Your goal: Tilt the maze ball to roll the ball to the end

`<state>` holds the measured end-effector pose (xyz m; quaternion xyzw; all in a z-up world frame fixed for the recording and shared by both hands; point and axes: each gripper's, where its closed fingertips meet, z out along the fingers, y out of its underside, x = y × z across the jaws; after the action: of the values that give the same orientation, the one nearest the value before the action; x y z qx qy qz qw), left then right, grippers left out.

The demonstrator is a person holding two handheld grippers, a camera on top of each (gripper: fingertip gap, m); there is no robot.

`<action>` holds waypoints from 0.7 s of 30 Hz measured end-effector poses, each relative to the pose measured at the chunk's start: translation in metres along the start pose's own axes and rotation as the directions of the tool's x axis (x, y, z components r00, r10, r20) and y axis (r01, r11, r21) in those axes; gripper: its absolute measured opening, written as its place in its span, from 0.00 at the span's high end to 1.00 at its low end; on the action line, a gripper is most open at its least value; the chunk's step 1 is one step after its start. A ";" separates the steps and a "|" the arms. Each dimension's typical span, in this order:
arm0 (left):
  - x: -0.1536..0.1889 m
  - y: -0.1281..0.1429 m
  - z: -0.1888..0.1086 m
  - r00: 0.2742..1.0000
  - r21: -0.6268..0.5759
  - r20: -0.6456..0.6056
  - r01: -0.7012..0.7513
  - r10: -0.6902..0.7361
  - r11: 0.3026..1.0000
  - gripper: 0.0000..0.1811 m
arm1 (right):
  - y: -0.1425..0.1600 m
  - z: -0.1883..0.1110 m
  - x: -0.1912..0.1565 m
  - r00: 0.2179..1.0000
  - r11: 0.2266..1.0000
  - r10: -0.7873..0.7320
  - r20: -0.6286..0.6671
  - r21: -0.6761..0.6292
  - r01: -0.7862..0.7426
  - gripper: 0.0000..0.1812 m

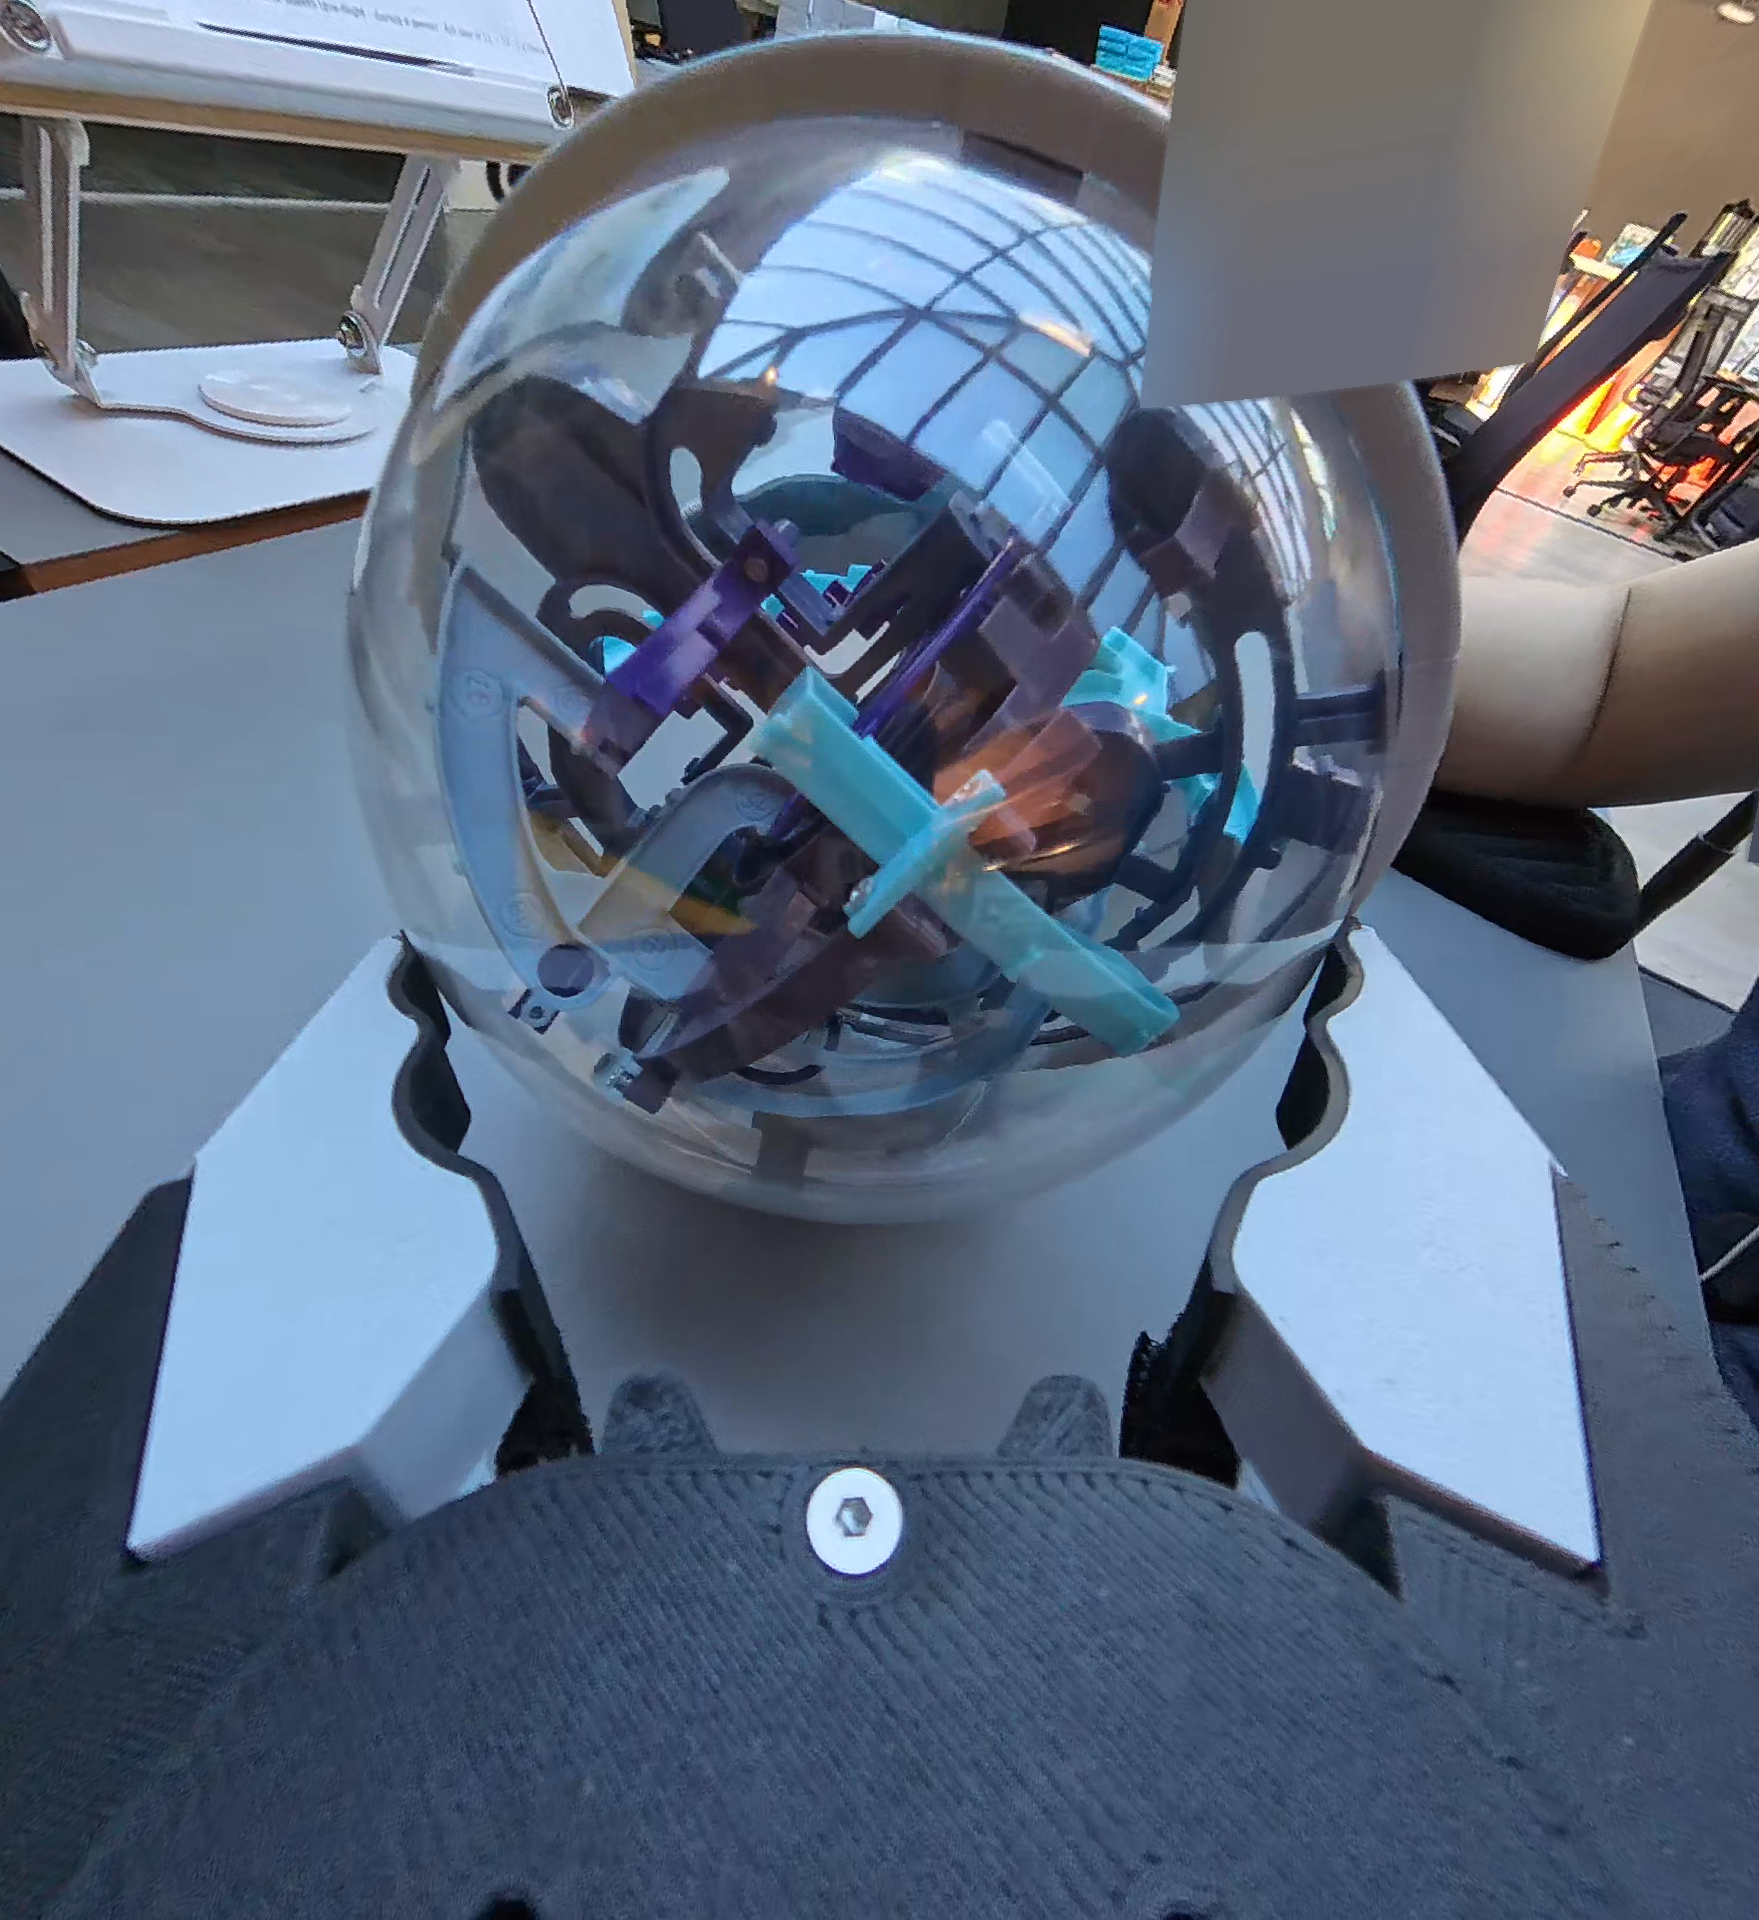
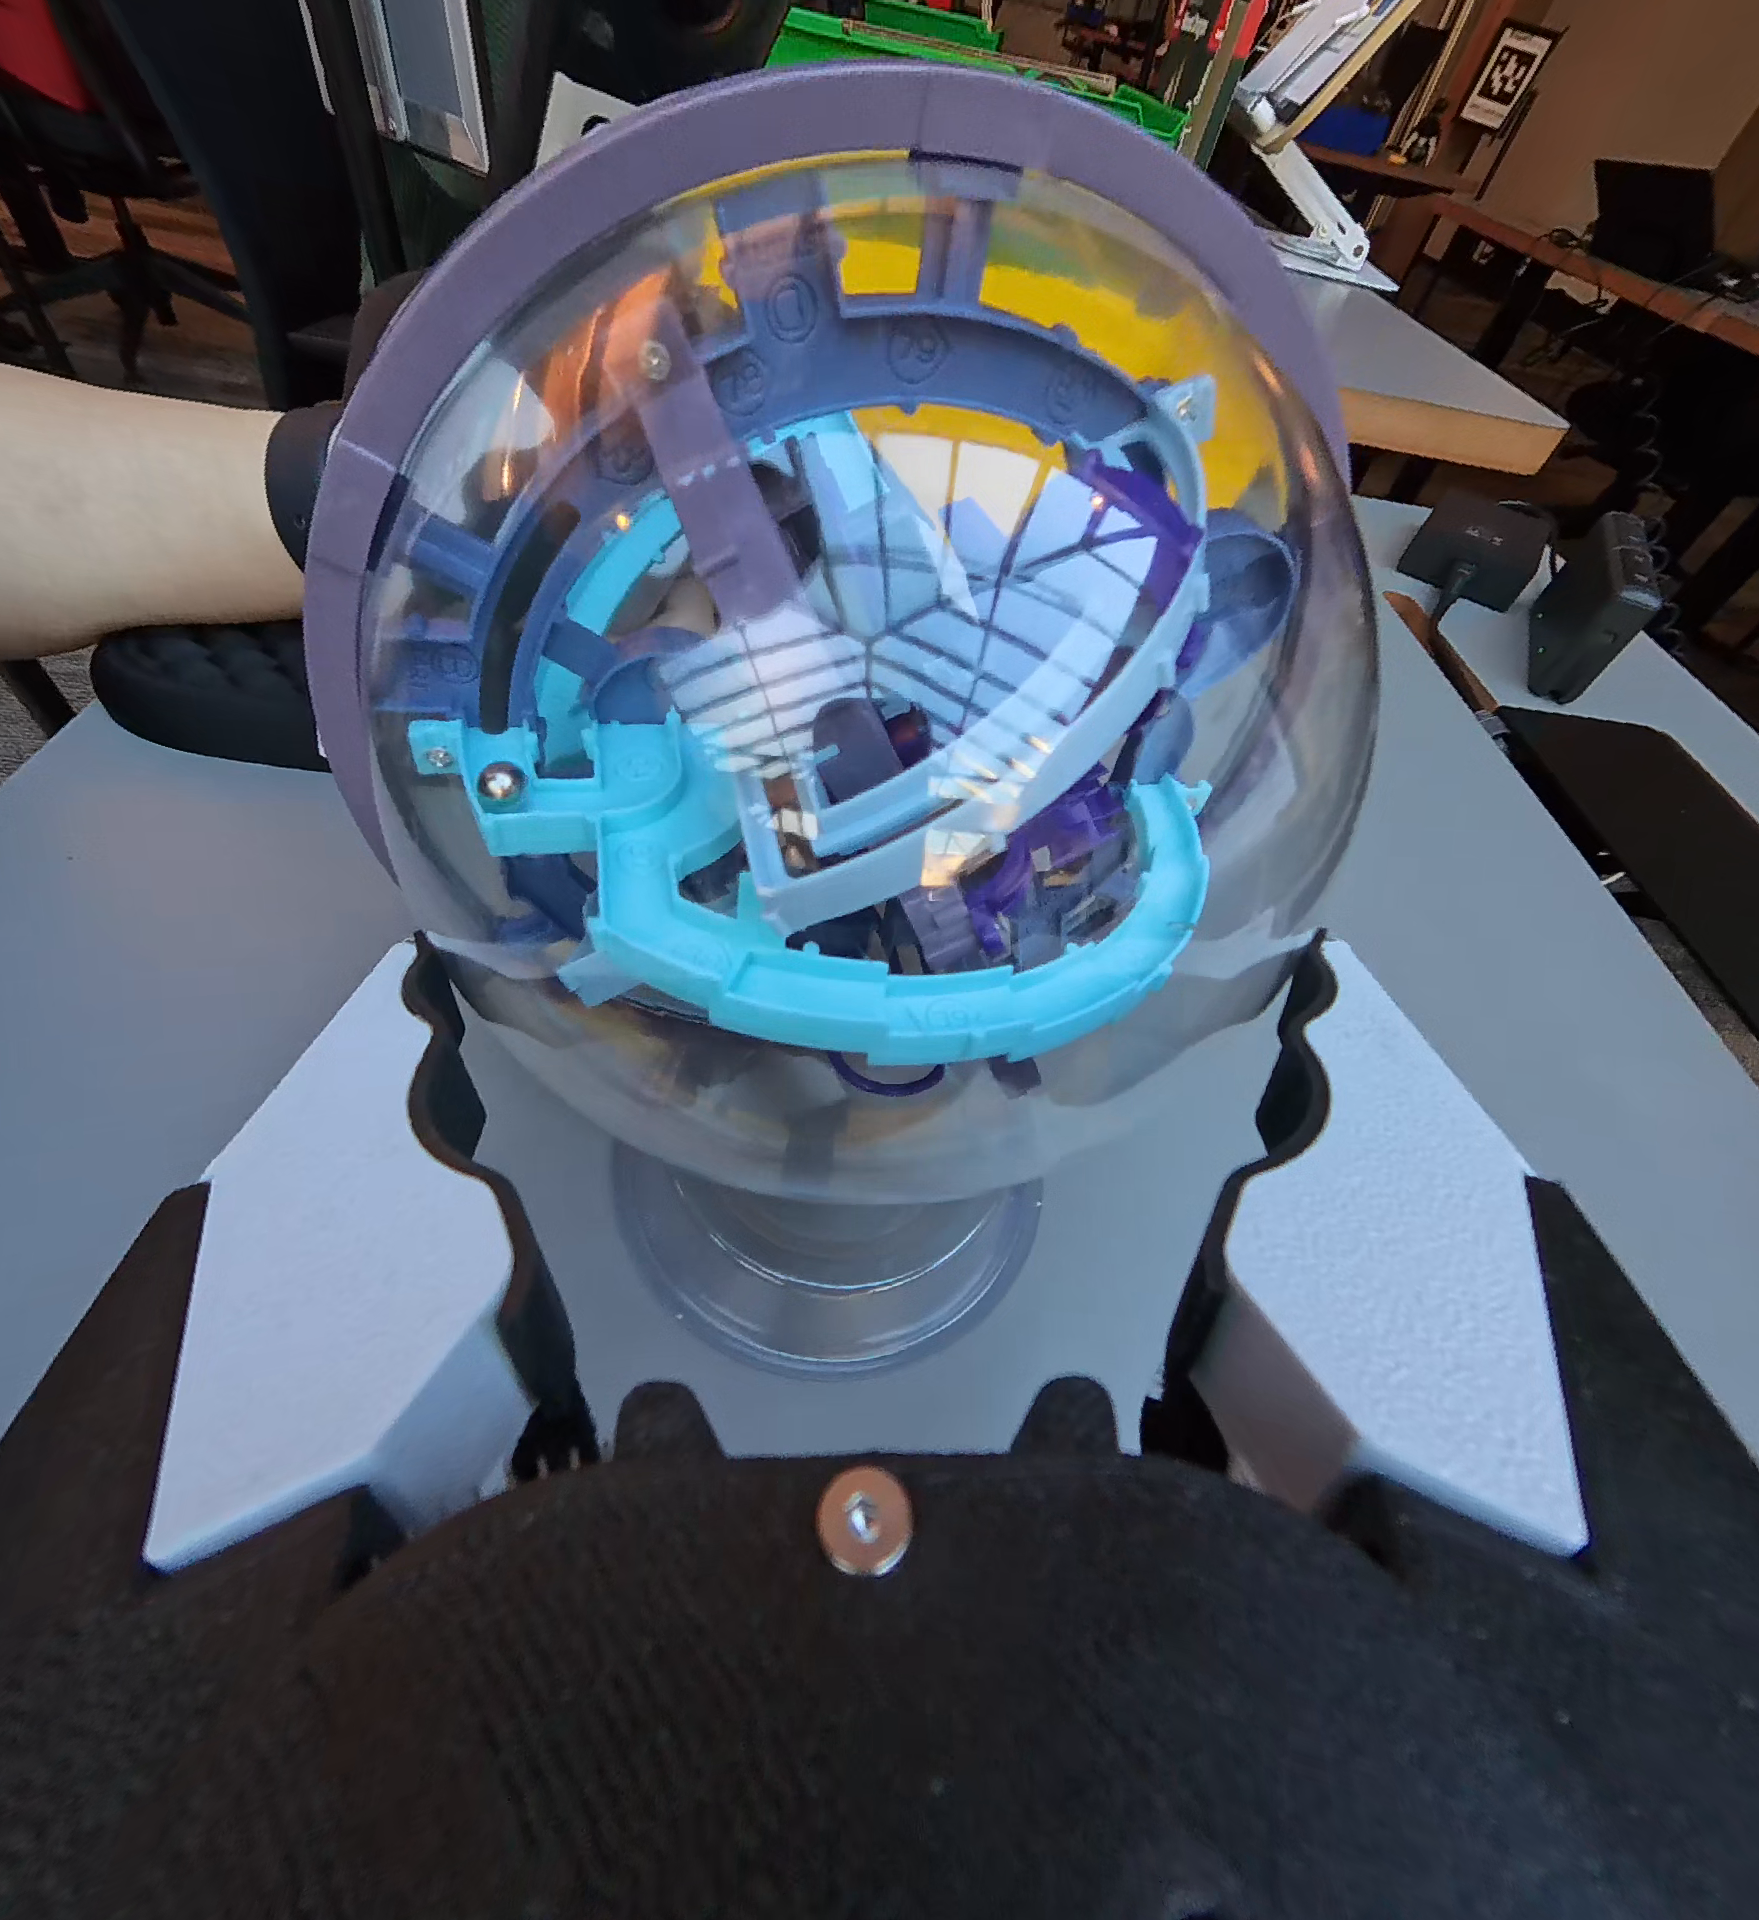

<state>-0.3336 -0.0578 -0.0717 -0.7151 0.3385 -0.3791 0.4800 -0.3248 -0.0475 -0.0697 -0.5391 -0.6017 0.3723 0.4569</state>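
The maze ball [image 1: 896, 675] is a clear sphere with purple, grey and turquoise tracks inside and a grey-purple ring [image 2: 407, 343] around it. In the right wrist view the maze ball [image 2: 833, 623] is tilted and held just above its clear round stand [image 2: 823, 1288]. A small steel ball [image 2: 496, 781] sits on a turquoise track at the left. My left gripper [image 1: 875, 966] and right gripper [image 2: 859, 966] clasp the sphere from opposite sides. Each one's fingertips [image 1: 418, 977] [image 2: 428, 966] press on its lower flanks.
The grey table [image 1: 127, 831] carries a white folding stand [image 1: 231, 384] at the back left. A person's forearm [image 1: 1602, 686] [image 2: 75, 540] reaches in behind the sphere. Dark power adapters [image 2: 1477, 551] and a black mat [image 2: 1685, 831] lie to the right.
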 end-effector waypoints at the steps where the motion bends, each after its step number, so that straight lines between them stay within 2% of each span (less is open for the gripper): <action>1: 0.000 0.001 0.000 1.000 -0.002 0.000 0.002 -0.002 1.000 0.13 | 0.001 0.000 0.000 1.000 1.000 0.002 0.001 -0.003 -0.002 0.16; 7: -0.001 0.001 0.001 1.000 -0.004 0.002 0.011 -0.011 1.000 0.13 | 0.004 0.000 0.001 1.000 1.000 0.016 0.006 -0.012 -0.016 0.15; 13: -0.002 -0.006 -0.001 0.999 0.022 0.033 -0.038 0.038 0.999 0.13 | 0.005 0.001 0.001 1.000 1.000 0.011 0.002 -0.016 -0.011 0.15; 16: -0.001 -0.014 -0.005 0.999 0.071 0.027 -0.018 0.017 0.997 0.15 | 0.007 0.002 0.002 1.000 0.999 -0.008 -0.010 -0.032 0.008 0.16; 21: -0.001 -0.011 -0.006 1.000 0.062 0.009 -0.005 0.004 0.998 0.15 | 0.006 0.002 0.001 1.000 0.999 -0.027 -0.014 -0.036 0.027 0.16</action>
<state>-0.3375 -0.0560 -0.0599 -0.7008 0.3260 -0.3850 0.5043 -0.3251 -0.0457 -0.0764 -0.5415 -0.6122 0.3516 0.4565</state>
